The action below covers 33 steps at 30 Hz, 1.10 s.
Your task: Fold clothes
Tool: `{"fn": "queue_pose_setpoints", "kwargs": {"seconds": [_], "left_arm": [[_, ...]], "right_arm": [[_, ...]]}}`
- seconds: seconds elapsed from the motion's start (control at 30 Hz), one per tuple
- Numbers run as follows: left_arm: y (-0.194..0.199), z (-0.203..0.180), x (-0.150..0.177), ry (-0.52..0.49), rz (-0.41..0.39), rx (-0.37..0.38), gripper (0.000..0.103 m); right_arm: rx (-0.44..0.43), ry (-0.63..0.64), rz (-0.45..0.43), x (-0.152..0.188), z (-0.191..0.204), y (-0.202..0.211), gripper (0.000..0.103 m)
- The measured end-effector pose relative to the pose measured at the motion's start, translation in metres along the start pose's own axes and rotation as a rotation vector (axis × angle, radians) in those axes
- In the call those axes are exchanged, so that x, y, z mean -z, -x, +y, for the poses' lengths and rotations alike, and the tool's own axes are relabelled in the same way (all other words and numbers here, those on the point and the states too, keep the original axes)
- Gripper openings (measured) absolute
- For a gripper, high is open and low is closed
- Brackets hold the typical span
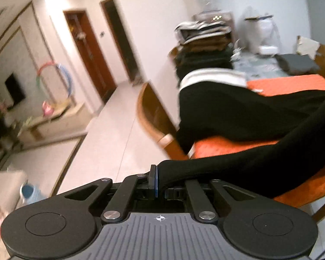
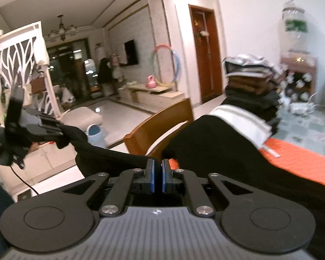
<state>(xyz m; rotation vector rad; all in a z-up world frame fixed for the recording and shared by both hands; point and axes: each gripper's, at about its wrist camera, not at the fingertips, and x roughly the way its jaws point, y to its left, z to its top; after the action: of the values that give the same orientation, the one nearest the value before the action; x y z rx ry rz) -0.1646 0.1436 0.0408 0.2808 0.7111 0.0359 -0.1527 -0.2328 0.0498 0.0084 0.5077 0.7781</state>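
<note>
Off to the left the floor [image 1: 110, 134] lies bare and pale, running back toward the brown doors [image 1: 88, 54], with a blue bin [image 2: 95, 134] standing low near a pale sofa [image 2: 82, 117]. The left tool [image 1: 160, 182] hangs out over that open floor, past the table's edge. Its pads are pressed together on a stretched length of the black garment [image 1: 238, 108]; one blue-edged pad [image 1: 154, 179] shows, the other is hidden under the cloth. From the right wrist view the left tool [image 2: 60, 134] sits far out to the left, the cloth pulled taut from it in a dark band.

Next comes a wooden chair [image 1: 156, 112], its curved back close against the table's near edge, right under the hanging cloth. The right tool [image 2: 158, 173] is in the middle, its two blue pads [image 2: 152, 177] nearly together with only a thin slit between; the black cloth rises just in front of them, but whether the tips pinch it I cannot tell.

The garment's main body lies heaped on the orange cloth [image 1: 292, 82] covering the table [image 1: 322, 210], a white striped hem [image 1: 214, 75] at its far end. Behind it stands a stack of folded clothes [image 2: 251, 82], and further right a water dispenser [image 2: 295, 30] against the wall.
</note>
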Motion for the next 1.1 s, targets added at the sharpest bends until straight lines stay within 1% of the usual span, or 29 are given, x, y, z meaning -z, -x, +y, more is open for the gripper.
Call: {"fn": "queue_pose_setpoints", "kwargs": {"seconds": [0.07,0.17,0.27,0.37,0.43,0.5,0.53,0.57,0.6,0.63,0.67,0.7,0.77,0.87,1.0,1.1], "left_arm": [[-0.012,0.012,0.003,0.03,0.055,0.018,0.007],[-0.036,0.02,0.011,0.042,0.116,0.042,0.007],[-0.057,0.023,0.015,0.042,0.147,0.055,0.008],[-0.08,0.025,0.013,0.039,0.146,0.078,0.008],[-0.096,0.026,0.009,0.045,0.14,0.11,0.01],[-0.108,0.028,0.007,0.053,0.122,0.157,0.017],[-0.113,0.03,0.006,0.057,0.11,0.186,0.019],[-0.116,0.032,0.007,0.059,0.101,0.215,0.024],[-0.119,0.033,0.007,0.061,0.094,0.243,0.033],[-0.122,0.036,0.01,0.067,0.087,0.272,0.038],[-0.124,0.04,0.013,0.073,0.079,0.3,0.046],[-0.127,0.044,0.017,0.08,0.071,0.329,0.049],[-0.134,0.054,0.026,0.11,0.075,0.367,0.051],[-0.152,0.066,0.043,0.164,0.099,0.406,0.054],[-0.184,0.074,0.066,0.219,0.144,0.444,0.054],[-0.207,0.075,0.08,0.263,0.172,0.49,0.054]], "right_arm": [[-0.017,-0.008,0.016,0.003,-0.002,-0.023,0.008],[-0.033,-0.022,0.043,0.006,-0.006,-0.055,0.008],[0.007,-0.022,0.069,0.004,-0.009,-0.077,0.008],[0.071,-0.013,0.1,-0.002,-0.01,-0.095,0.008],[0.126,-0.007,0.123,-0.006,-0.012,-0.107,0.008],[0.192,-0.009,0.148,-0.01,-0.019,-0.122,0.008],[0.222,-0.008,0.162,-0.012,-0.024,-0.128,0.008],[0.253,-0.011,0.183,-0.011,-0.028,-0.134,0.008],[0.283,-0.017,0.205,-0.01,-0.031,-0.139,0.008],[0.312,-0.023,0.226,-0.008,-0.034,-0.145,0.008],[0.341,-0.03,0.248,-0.007,-0.037,-0.151,0.008],[0.366,-0.035,0.27,-0.005,-0.039,-0.156,0.008],[0.417,-0.046,0.315,0.001,-0.042,-0.168,0.008],[0.464,-0.068,0.362,0.006,-0.047,-0.182,0.008],[0.518,-0.07,0.409,0.011,-0.048,-0.197,0.008],[0.548,-0.078,0.44,0.013,-0.048,-0.205,0.008]]}}
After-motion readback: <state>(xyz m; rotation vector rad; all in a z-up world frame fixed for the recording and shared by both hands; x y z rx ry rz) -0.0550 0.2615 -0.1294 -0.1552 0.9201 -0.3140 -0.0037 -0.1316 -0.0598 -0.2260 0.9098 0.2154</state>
